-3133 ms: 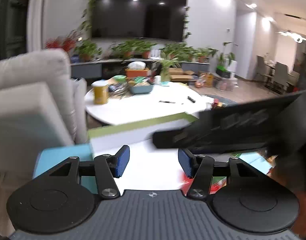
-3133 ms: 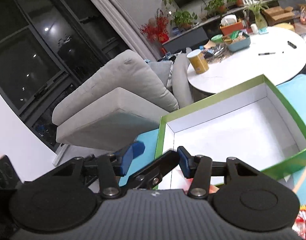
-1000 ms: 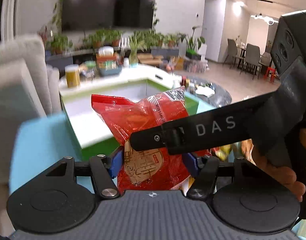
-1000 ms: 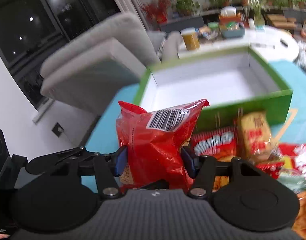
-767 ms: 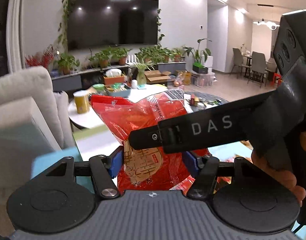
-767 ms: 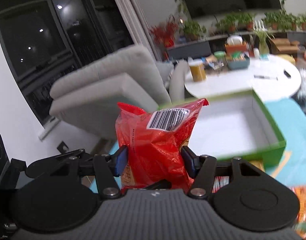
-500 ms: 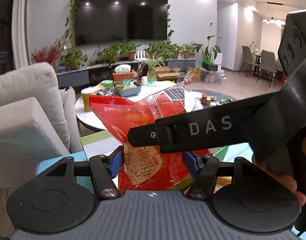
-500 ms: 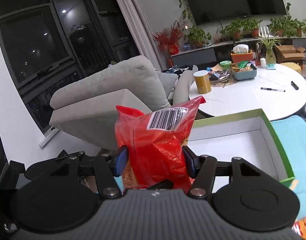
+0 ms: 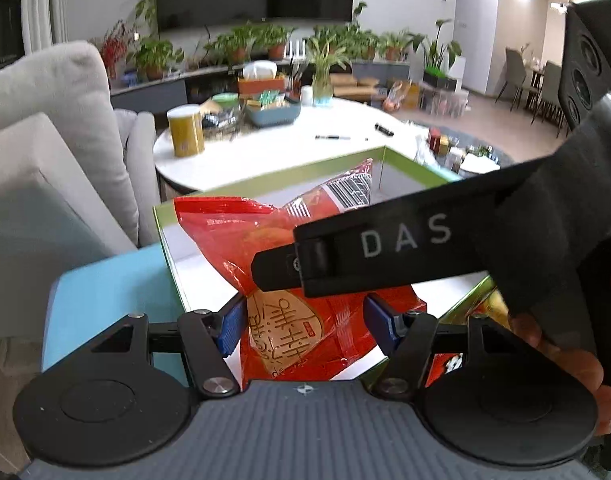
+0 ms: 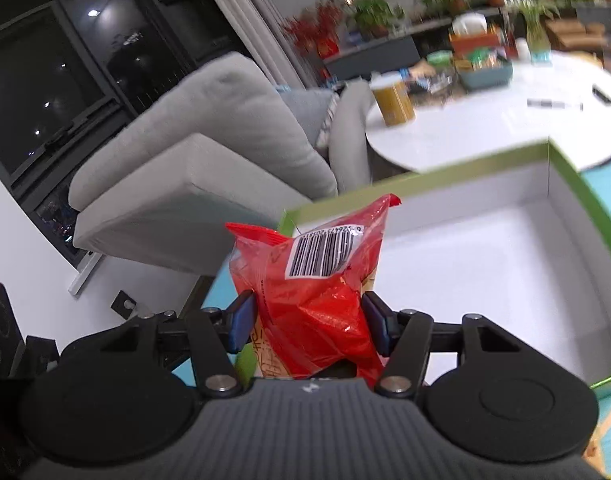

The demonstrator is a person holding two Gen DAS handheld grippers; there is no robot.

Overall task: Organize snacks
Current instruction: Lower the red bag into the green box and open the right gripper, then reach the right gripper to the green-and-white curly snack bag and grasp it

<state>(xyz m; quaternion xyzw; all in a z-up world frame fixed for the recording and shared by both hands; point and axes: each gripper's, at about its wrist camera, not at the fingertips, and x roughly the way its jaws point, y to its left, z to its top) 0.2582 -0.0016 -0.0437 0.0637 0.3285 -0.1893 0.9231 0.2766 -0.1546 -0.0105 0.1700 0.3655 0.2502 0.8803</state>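
A red snack bag (image 9: 289, 280) with a barcode sits between the blue pads of my left gripper (image 9: 305, 322). The same red bag (image 10: 317, 280) sits between the pads of my right gripper (image 10: 308, 326). Both grippers are shut on it and hold it up over the near left corner of an open green box with a white inside (image 10: 485, 248). The box also shows in the left wrist view (image 9: 177, 248). The right gripper's black body crosses in front of the bag in the left wrist view and hides its middle.
The box stands on a light blue surface (image 9: 105, 284). More snack packets (image 9: 445, 364) lie by the box at the right. A grey sofa (image 10: 209, 152) is at the left. A white round table (image 9: 265, 148) with a yellow can stands behind the box.
Both grippers have carried the red bag from above the snack pile forward and down, so it now hangs lower over the box's near left corner. Both grips stayed shut.
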